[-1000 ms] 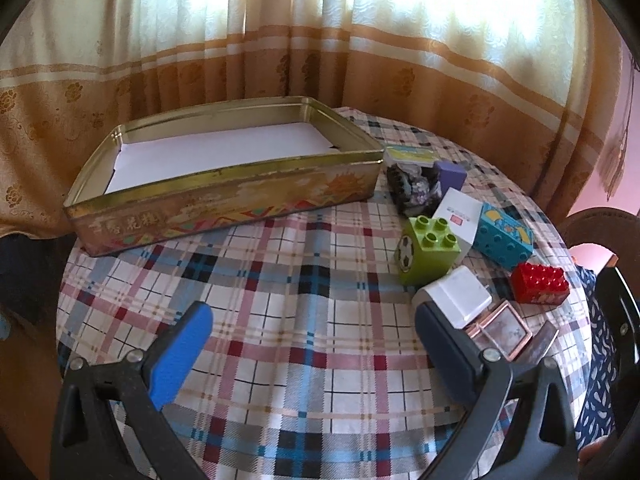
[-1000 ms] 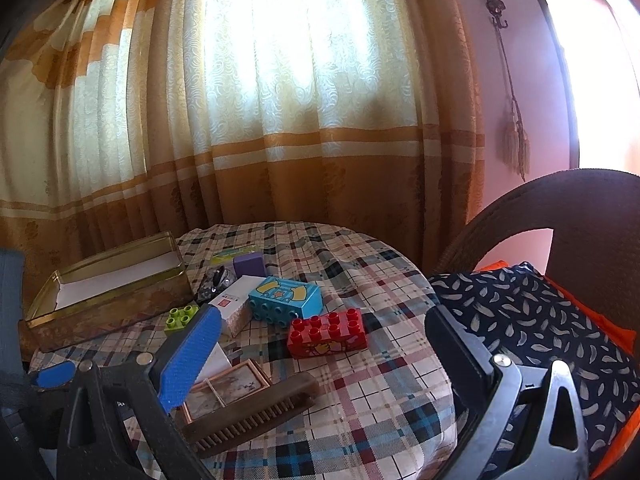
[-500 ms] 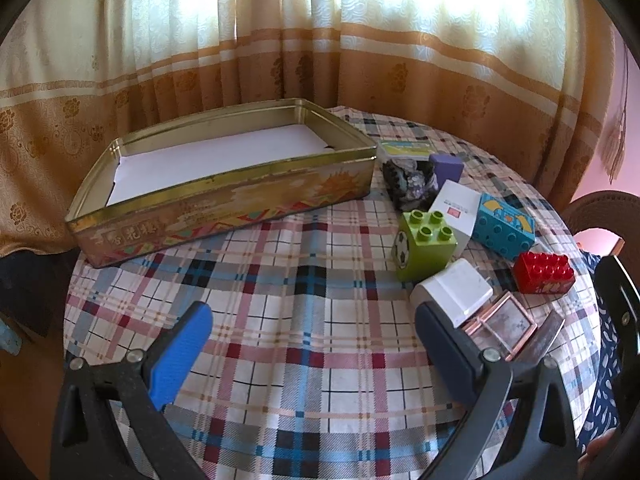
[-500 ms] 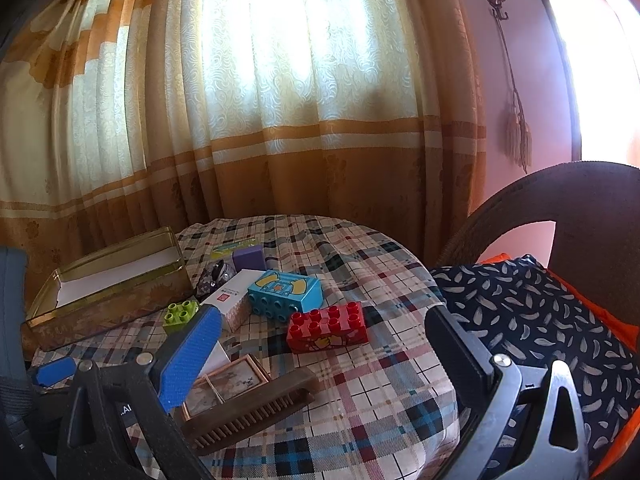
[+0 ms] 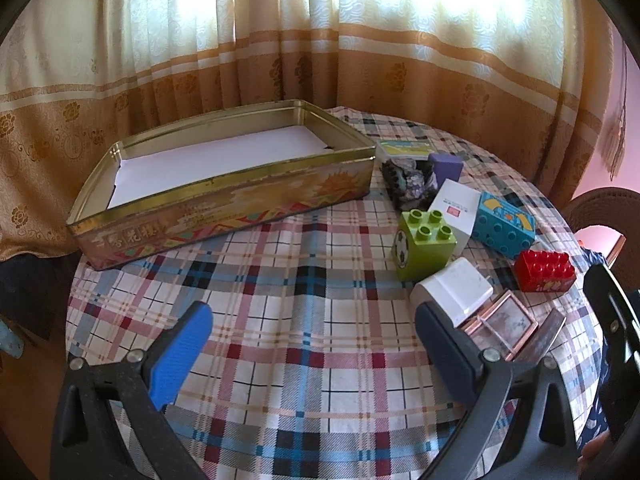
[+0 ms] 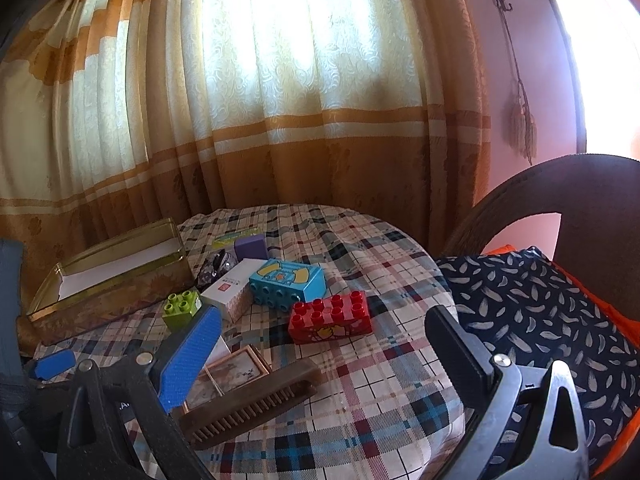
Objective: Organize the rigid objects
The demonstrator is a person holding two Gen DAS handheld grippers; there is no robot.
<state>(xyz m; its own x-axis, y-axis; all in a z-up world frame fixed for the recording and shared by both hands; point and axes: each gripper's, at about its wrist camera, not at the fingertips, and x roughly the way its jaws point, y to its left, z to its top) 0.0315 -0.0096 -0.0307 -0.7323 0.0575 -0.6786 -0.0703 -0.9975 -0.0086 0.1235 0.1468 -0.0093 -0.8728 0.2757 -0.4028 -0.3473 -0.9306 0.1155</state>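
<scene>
Nearest us, our left gripper (image 5: 312, 344) hangs over bare plaid tablecloth (image 5: 280, 320) with its jaws spread wide and nothing between them. Our right gripper (image 6: 324, 344) is likewise spread and empty, above the table's right edge.

Only the right wrist view shows the brown comb's (image 6: 256, 404) teeth; the left view catches just a dark sliver of it. The right view also takes in the wicker chair (image 6: 580, 200) and its feather-print cushion (image 6: 532, 312).

Only the left wrist view looks down into the gold tin (image 5: 224, 184), lined with white paper (image 5: 216, 160); the right view sees mostly its side wall.

Working outward on the cloth: copper-framed case (image 5: 500, 322), white block (image 5: 456, 292) touching it, green brick (image 5: 424, 240), red brick (image 5: 544, 272), white carton (image 5: 456, 208), blue brick (image 5: 504, 228), dark crumpled item (image 5: 408, 180), purple block (image 5: 446, 168), and a yellow-green box (image 5: 404, 148) beside the tin's corner. All lie outside the tin.

Against a second ago, the left view has pulled back slightly, so the table sits lower and smaller; the right view has edged toward the bricks. No object has shifted.
</scene>
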